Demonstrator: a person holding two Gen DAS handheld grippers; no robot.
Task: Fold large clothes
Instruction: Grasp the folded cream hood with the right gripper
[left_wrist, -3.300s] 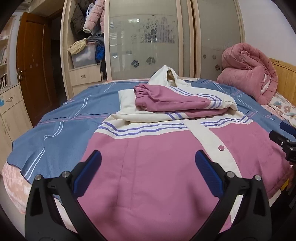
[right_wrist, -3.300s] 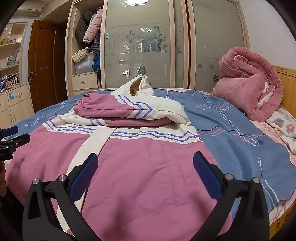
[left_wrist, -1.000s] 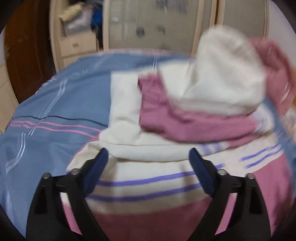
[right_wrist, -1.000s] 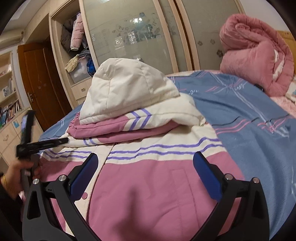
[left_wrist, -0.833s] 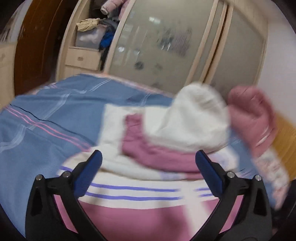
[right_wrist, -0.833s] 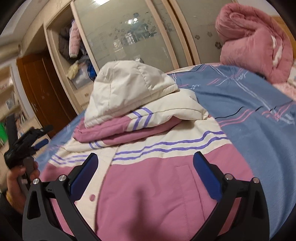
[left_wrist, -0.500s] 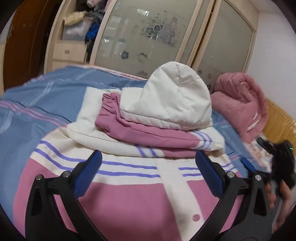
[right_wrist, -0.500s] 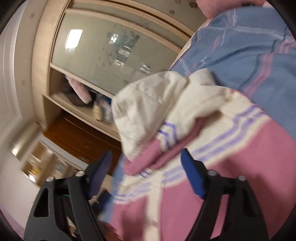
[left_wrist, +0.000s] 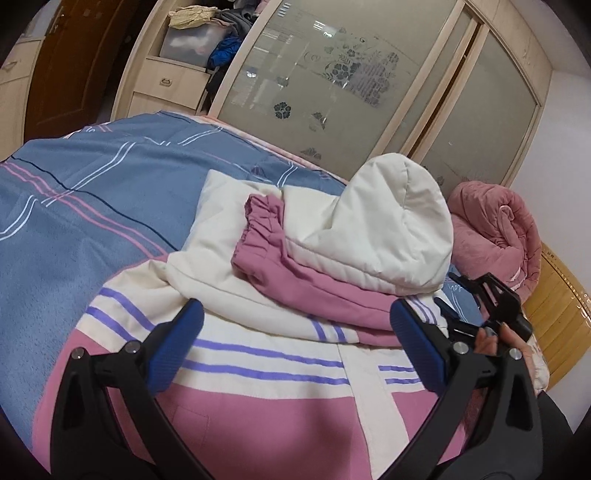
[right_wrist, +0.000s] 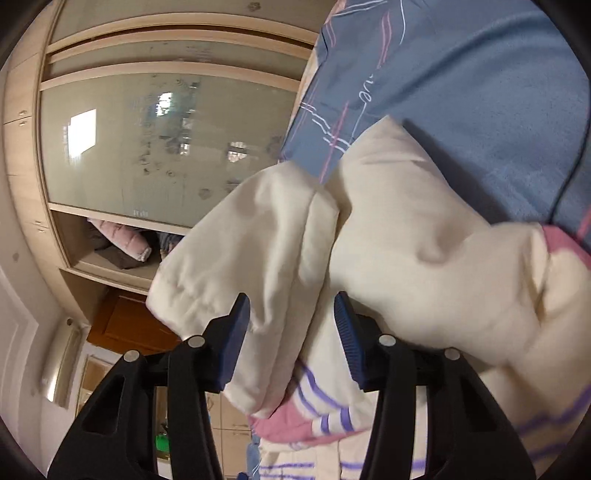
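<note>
A pink and cream hooded jacket (left_wrist: 266, 398) lies on the bed, sleeves folded over its chest and the cream hood (left_wrist: 384, 229) laid forward on top. My left gripper (left_wrist: 295, 343) is open above the striped chest, holding nothing. My right gripper (right_wrist: 291, 332) is rolled sideways at the jacket's right shoulder. Its jaws are part closed with the hood's cream fabric (right_wrist: 258, 258) between the blue pads, not pinched tight. The right gripper also shows in the left wrist view (left_wrist: 491, 306), held in a hand at the hood's right edge.
The bed has a blue striped cover (left_wrist: 92, 206). A rolled pink quilt (left_wrist: 495, 221) lies at the far right by the wooden headboard (left_wrist: 561, 317). A wardrobe with frosted sliding doors (left_wrist: 332, 92) and open shelves of clothes (left_wrist: 199, 33) stands behind.
The hood has been folded forward over the sleeves. My right gripper has rolled sideways, moved in to the hood and narrowed its jaws around the fabric. My left gripper has swung to look across the chest.
</note>
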